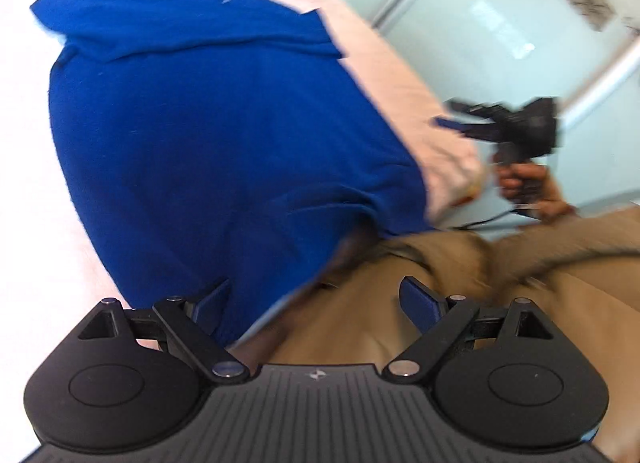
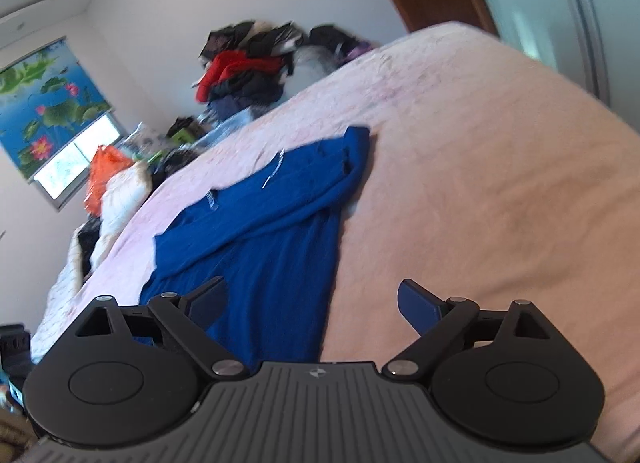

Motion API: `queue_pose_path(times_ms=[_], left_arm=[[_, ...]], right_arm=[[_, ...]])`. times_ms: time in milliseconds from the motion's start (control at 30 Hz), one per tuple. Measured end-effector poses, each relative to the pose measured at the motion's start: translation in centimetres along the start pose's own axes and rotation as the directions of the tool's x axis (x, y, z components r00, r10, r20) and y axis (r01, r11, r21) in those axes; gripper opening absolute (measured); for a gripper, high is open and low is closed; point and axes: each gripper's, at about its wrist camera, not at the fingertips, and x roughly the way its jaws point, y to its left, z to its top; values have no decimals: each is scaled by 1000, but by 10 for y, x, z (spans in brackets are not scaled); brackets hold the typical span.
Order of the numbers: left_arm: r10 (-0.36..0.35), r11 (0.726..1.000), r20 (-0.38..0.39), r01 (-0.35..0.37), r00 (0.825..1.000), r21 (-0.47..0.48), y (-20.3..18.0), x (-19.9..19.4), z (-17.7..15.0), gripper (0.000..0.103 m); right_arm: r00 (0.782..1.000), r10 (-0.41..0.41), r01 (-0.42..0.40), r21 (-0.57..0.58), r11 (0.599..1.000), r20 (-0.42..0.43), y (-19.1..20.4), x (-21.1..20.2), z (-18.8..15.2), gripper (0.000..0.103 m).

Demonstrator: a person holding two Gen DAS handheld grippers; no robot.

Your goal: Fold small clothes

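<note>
Currently both empty, jaws apart: left hand-held gripper (image 1: 316,303) and right hand-held gripper (image 2: 312,303) hang clear of the blue shirt (image 2: 256,219), which lies partly folded just ahead on the pink bed (image 2: 480,167), likely released for regrasping.

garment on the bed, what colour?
Solid royal blue garment, lying on the pale pink bedspread. Left wrist view shows it best.
</note>
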Motion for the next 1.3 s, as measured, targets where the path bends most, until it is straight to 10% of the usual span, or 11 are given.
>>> queue_pose_path(times_ms=[300, 467, 633, 833, 1033, 1167, 1300], left_arm=[[69, 972, 98, -44, 993, -233, 38, -25, -25, 91], [-38, 880, 170, 113, 985, -461, 80, -15, -43, 91], [-134, 845, 127, 181, 983, -504, 79, 12, -47, 91], [-284, 705, 191, 340, 940, -623, 95, 39, -61, 91], [-343, 630, 284, 444, 895, -637, 94, 57, -64, 90], [-336, 623, 290, 442, 896, -645, 91, 54, -65, 29], [-282, 673, 271, 392, 920, -628, 84, 38, -61, 13]], right_arm=[[950, 195, -192, 38, 981, -245, 5, 4, -38, 88], [876, 333, -298, 152, 942, -349, -1, -3, -57, 84], [811, 471, -346, 363, 865, -348, -23, -2, -78, 82], [766, 532, -305, 525, 794, -360, -28, 23, -107, 68], [737, 567, -290, 586, 756, -367, -19, 39, -120, 52], [762, 514, -280, 515, 810, -393, -7, 34, -113, 13], [785, 447, -273, 409, 871, -429, 7, 23, -102, 11]])
